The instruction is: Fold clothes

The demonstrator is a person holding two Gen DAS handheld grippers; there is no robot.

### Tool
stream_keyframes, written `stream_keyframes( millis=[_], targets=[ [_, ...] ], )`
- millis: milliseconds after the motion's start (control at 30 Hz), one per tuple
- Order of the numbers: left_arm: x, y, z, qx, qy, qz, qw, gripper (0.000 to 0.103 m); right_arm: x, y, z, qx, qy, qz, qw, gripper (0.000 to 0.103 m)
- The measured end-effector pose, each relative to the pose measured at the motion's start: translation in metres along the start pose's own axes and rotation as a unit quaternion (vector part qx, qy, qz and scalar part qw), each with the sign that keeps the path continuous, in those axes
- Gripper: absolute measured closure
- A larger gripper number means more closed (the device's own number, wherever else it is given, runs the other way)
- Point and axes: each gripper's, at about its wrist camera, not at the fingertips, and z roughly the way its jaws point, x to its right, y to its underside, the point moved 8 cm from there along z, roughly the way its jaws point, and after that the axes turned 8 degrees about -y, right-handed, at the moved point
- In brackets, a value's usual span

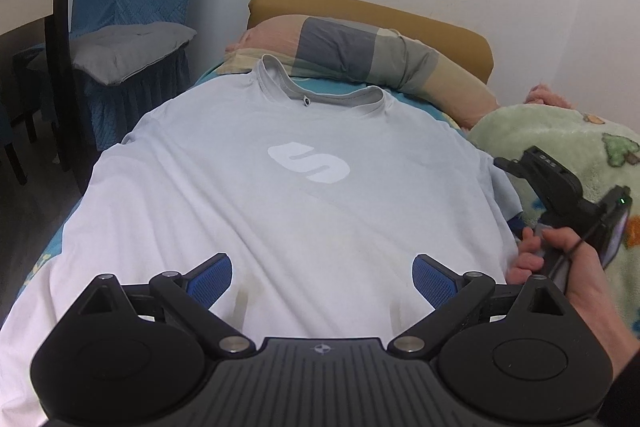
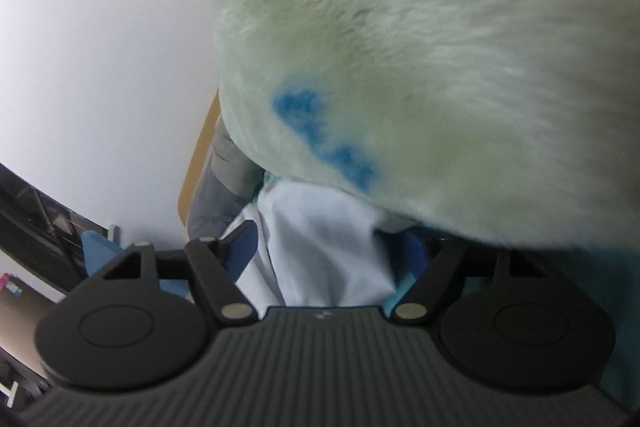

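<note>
While a pale T-shirt (image 1: 280, 195) lies flat, the right gripper (image 2: 324, 247) is set wide around its sleeve, unclamped; fabric should be gathered before closing. The left gripper (image 1: 322, 277) hovers wide, empty.

Soft, even indoor light, no hard shadows or glare. The left wrist view is sharp; the right is smeared across the fleecy blanket (image 2: 440, 47) (fisheye bending at both views' edges).

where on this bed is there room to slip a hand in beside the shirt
The near-left side: a strip of blue sheet borders the t-shirt and runs to the bed edge. The right is crowded: the fleece blanket presses against the sleeve, where the right tool sits. The pillow blocks past the collar.
</note>
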Motion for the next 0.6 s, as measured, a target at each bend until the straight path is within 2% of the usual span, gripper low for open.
stream_keyframes(
  millis=[233,333,367,400,433,467,600],
  targets=[
    [-0.005,-0.001,0.016,-0.015,0.006,-0.021,0.9996,0.005,-0.025,0.001,0.055,-0.059,-0.081,-0.025,0.995,0.027],
    [-0.007,-0.003,0.021,-0.023,0.011,-0.037,0.999,0.005,-0.039,0.004,0.074,-0.087,-0.071,-0.053,0.992,0.027],
    [-0.007,-0.004,0.023,-0.025,0.013,-0.041,0.9988,0.005,-0.043,0.003,0.08,-0.093,-0.068,-0.05,0.992,0.03],
    [-0.008,-0.004,0.023,-0.027,0.013,-0.044,0.9986,0.005,-0.046,0.003,0.086,-0.097,-0.061,-0.045,0.992,0.049],
    [-0.01,-0.005,0.024,-0.028,0.013,-0.048,0.9984,0.005,-0.051,0.002,0.088,-0.096,-0.048,-0.049,0.993,0.077],
    [-0.012,-0.006,0.023,-0.028,0.013,-0.053,0.9981,0.005,-0.056,0.001,0.09,-0.095,-0.034,-0.055,0.993,0.087],
    [-0.023,-0.018,0.013,-0.014,0.011,-0.074,0.9971,0.005,-0.093,-0.014,0.06,-0.024,-0.014,-0.138,0.99,0.09]
  ],
)
